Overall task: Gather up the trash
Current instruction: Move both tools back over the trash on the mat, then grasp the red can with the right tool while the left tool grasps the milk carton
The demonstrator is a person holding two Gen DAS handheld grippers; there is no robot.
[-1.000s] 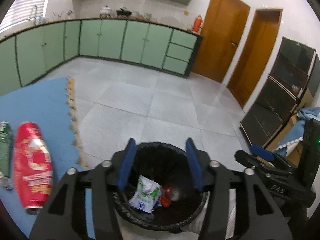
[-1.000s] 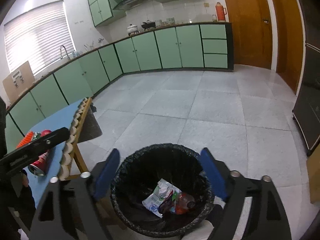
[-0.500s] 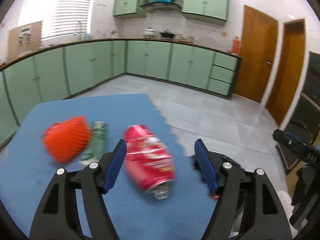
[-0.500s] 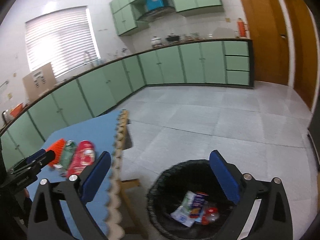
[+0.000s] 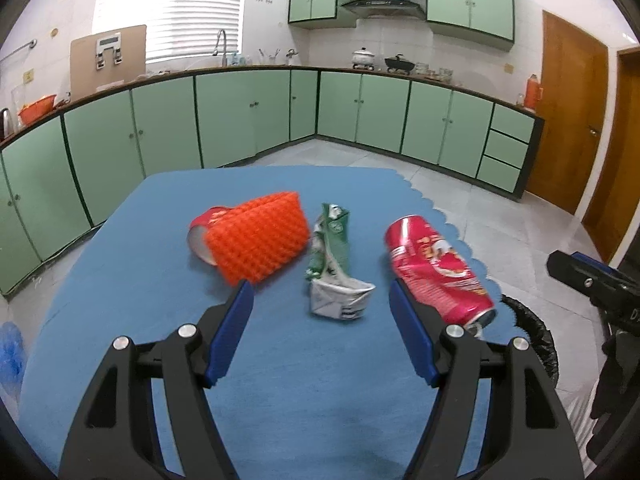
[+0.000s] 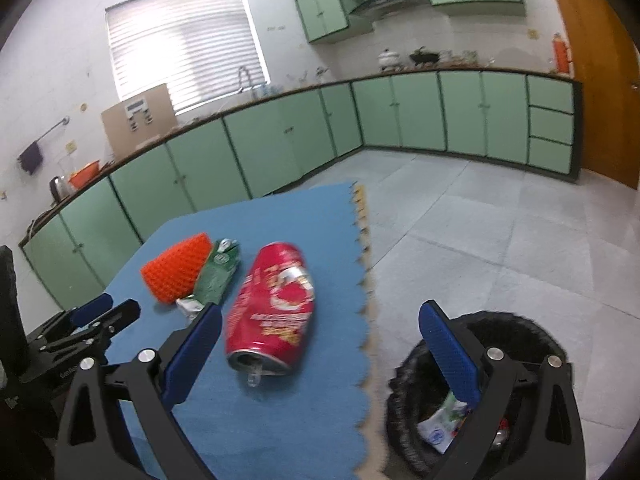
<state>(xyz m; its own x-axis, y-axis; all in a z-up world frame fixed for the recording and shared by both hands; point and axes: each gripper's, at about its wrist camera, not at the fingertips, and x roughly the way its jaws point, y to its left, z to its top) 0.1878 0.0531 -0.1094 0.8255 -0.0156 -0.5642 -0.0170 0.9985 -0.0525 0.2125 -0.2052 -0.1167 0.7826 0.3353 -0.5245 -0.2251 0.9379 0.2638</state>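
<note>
A crushed green carton lies on the blue table mat, straight ahead of my left gripper, which is open and empty. A dented red can lies to its right, and an orange spiky sleeve over a red cup to its left. In the right wrist view my right gripper stands wide open, empty, with the red can just beyond its left finger, the green carton and the orange sleeve farther left. The black-lined bin sits on the floor at lower right.
The mat's scalloped right edge drops to the grey tiled floor. Wrappers lie in the bin. Green cabinets line the far walls. My left gripper shows at the left of the right wrist view.
Both grippers have swung left from above the bin to the blue table. The carton now sits centred before my left gripper, the red can before my right. Both jaws stand wider.
</note>
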